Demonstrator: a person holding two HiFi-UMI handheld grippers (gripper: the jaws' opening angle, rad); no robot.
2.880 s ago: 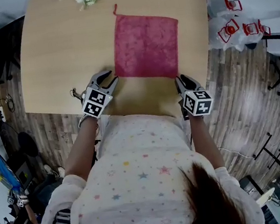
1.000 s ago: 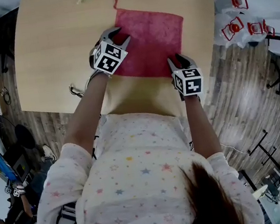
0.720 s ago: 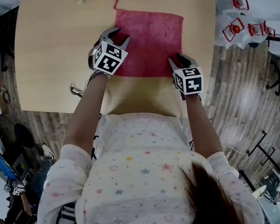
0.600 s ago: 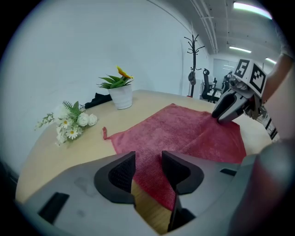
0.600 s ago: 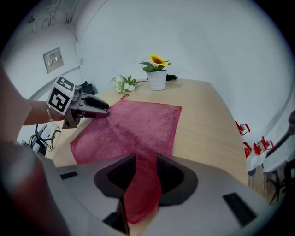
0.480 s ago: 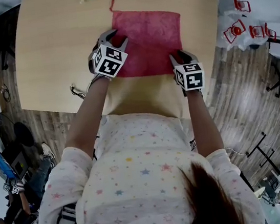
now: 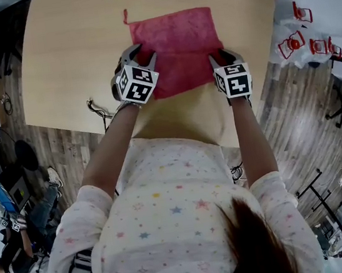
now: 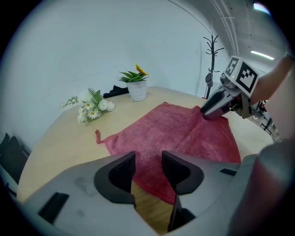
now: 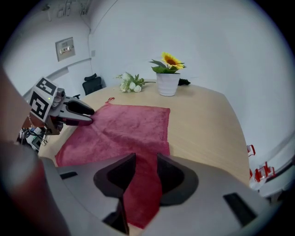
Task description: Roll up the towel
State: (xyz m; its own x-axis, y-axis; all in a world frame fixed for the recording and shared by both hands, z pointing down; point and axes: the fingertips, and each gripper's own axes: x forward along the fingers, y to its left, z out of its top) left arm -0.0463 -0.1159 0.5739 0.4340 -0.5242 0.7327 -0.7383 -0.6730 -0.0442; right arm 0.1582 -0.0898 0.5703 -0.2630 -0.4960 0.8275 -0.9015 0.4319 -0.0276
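Step in hand: getting hold of the near edge, start of the roll. The towel (image 7: 177,43) lies spread almost flat on the wooden table (image 7: 64,53), with 0 turns made so far. You have 1 gripper at each near corner.

Your right gripper (image 9: 146,166) is clamped on the near-right corner. Red cloth fills the gap between its jaws and hangs below them. That corner is up off the wood, and a ridge runs from it back into the sheet.

Your left gripper (image 8: 148,163) has its jaws apart at the near-left corner. The towel's edge and bare wood both show in the gap, and the cloth there looks flat, not pinched. So only 1 of 2 corners looks held.

My judgement of the next move:
- Close the left on its corner and lift it level with the right.
- Carry both corners forward and over together so the edge turns evenly.
- Keep turn 1 tight, since uneven hands would likely skew the roll.

A potted sunflower (image 9: 168,73) and a white flower bunch (image 9: 130,83) sit beyond the far edge, apart from the towel.
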